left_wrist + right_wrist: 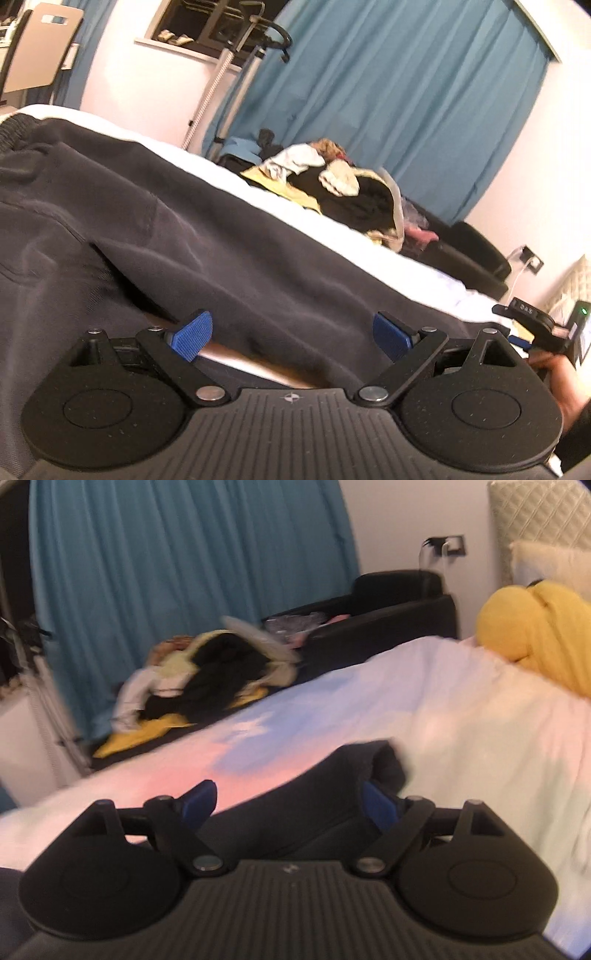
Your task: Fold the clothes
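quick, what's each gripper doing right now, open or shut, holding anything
left gripper: open, holding nothing, over the dark garment.
right gripper: open, dark garment's end between the jaws, not pinched.

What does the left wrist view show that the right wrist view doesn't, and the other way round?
Only the left wrist view: the dark garment's elastic waistband, a chair, a window, and the right gripper at the frame's edge.

Only the right wrist view: a yellow plush toy, a pillow and a quilted headboard.

Both: the dark garment on the white bed, the pile of unfolded clothes, blue curtains and a black sofa. The left gripper is open, as is the right.
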Motion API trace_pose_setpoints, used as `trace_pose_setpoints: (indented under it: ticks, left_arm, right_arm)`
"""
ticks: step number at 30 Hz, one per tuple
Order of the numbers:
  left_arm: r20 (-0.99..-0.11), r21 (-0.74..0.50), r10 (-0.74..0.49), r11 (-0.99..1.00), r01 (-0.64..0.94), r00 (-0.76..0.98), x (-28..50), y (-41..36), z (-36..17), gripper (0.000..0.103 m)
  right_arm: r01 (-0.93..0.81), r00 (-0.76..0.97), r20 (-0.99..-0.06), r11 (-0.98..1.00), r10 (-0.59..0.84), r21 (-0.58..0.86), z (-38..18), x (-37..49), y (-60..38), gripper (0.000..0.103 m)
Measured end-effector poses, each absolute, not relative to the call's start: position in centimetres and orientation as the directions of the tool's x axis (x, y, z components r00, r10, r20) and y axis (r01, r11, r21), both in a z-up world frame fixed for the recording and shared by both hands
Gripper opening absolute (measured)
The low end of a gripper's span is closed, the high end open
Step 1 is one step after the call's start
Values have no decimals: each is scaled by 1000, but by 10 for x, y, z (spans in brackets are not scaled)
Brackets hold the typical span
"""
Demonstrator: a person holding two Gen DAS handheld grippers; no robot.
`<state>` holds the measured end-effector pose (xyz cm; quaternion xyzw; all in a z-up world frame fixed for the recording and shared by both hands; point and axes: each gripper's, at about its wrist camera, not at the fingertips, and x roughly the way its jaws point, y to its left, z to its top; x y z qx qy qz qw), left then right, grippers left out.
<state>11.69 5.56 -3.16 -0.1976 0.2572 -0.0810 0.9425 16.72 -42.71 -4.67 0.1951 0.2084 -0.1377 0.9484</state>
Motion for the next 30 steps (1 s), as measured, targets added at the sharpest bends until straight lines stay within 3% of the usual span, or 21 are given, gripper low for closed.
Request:
trace_pose_setpoints:
  ticks: [5, 10, 15, 19, 25, 27, 30]
  left_arm:
    - [-433, -270, -99, 963, -24, 896, 117, 80, -16, 95]
    - [-477, -317, -91, 945, -75, 874, 122, 91, -29, 95]
    - [-513, -310, -129, 950, -42, 849, 125, 77, -41, 95]
    - [-558, -400, -207, 916, -41, 804, 133, 78, -57, 95]
    - [-581, -416, -205, 907, -71, 788, 140, 76, -67, 95]
    - [-581, -416, -198, 906, -79, 789, 142, 75, -67, 95]
    - [-535, -478, -220, 875, -78, 816, 143, 83, -67, 95]
  right_arm:
    - [138, 911, -411, 926, 20, 352, -39, 132, -336, 88]
    - [34, 872, -464, 925, 157, 377, -48, 130, -290, 88]
    - [261, 883, -469, 829, 2, 495, -41, 141, -355, 88]
    - [414, 893, -448, 465, -40, 783, -45, 120, -453, 89]
    - [612, 790, -548, 303, -274, 731, -73, 93, -539, 90]
    - [672, 740, -617, 276, -267, 687, -91, 96, -550, 90]
    - [638, 769, -611, 269, -185, 721, -109, 107, -551, 85]
